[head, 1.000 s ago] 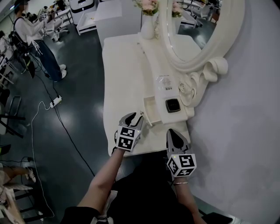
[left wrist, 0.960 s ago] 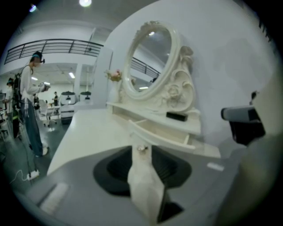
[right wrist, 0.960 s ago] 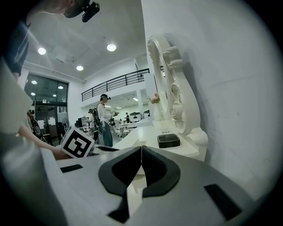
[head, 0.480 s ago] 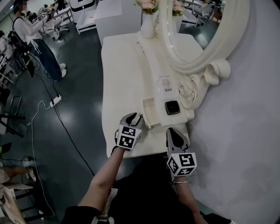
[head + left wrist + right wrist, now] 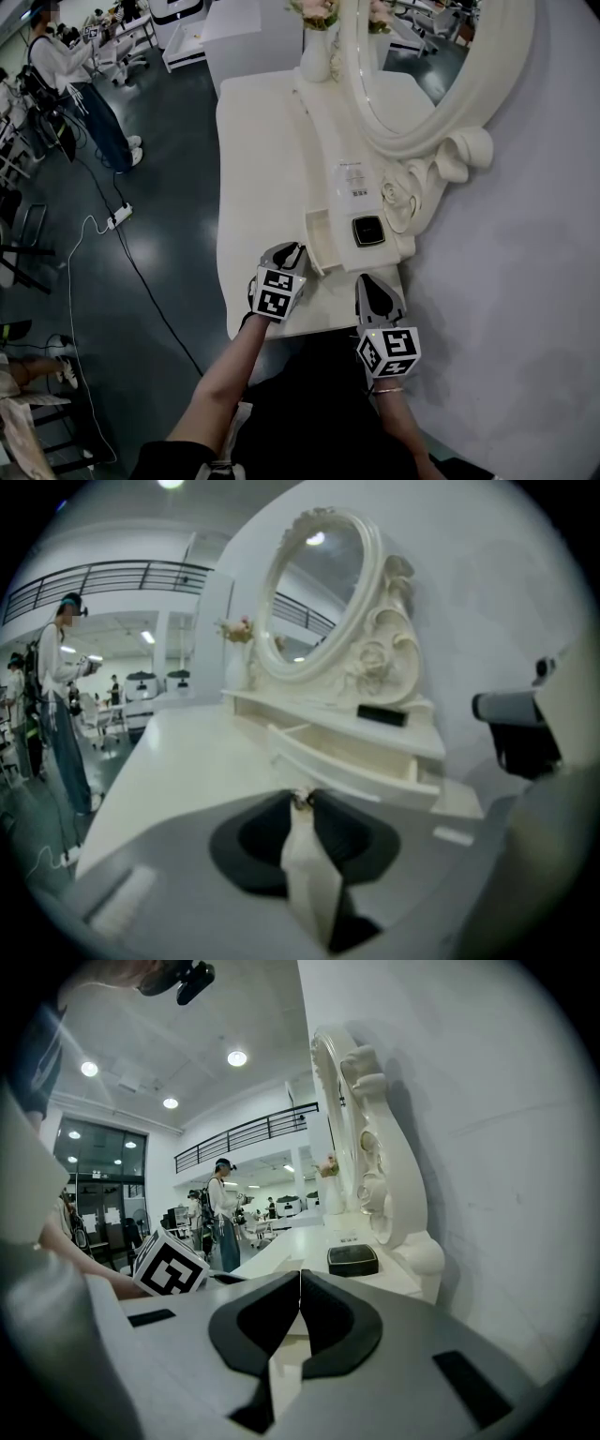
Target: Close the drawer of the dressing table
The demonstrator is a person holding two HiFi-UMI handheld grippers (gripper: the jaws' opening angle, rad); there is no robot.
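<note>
The left gripper [image 5: 297, 249] has just been closing. A second ago its jaws stood wide either side of the drawer front, and now they have pinched in on the small knob [image 5: 301, 801], with the tips meeting on it. Otherwise both hands have barely shifted.

The drawer [image 5: 322, 236] is still out. It sits pulled clear of the low shelf at the near right end of the table [image 5: 258, 159], its pale inside open to the head view. In the left gripper view the drawer [image 5: 352, 769] runs across just beyond the jaw tips, front panel toward the gripper and tilted across the frame.

On the shelf right above the drawer lies a black case [image 5: 367, 228], flat, close against the carved rose at the foot of the mirror [image 5: 441, 84]. A small white card [image 5: 354, 177] rests further along the shelf. At the far end stands a vase [image 5: 318, 52] with pale flowers.

The right gripper [image 5: 371, 284] hangs off the near edge of the table, to the right of the drawer and apart from it. Its own view shows the right gripper [image 5: 300, 1275] with jaws together and nothing between them, pointing along the shelf toward the case [image 5: 352, 1259].

Off to the far left a person [image 5: 58, 66] stands on the dark floor, and a white cable [image 5: 89, 234] snakes across it toward the table.
</note>
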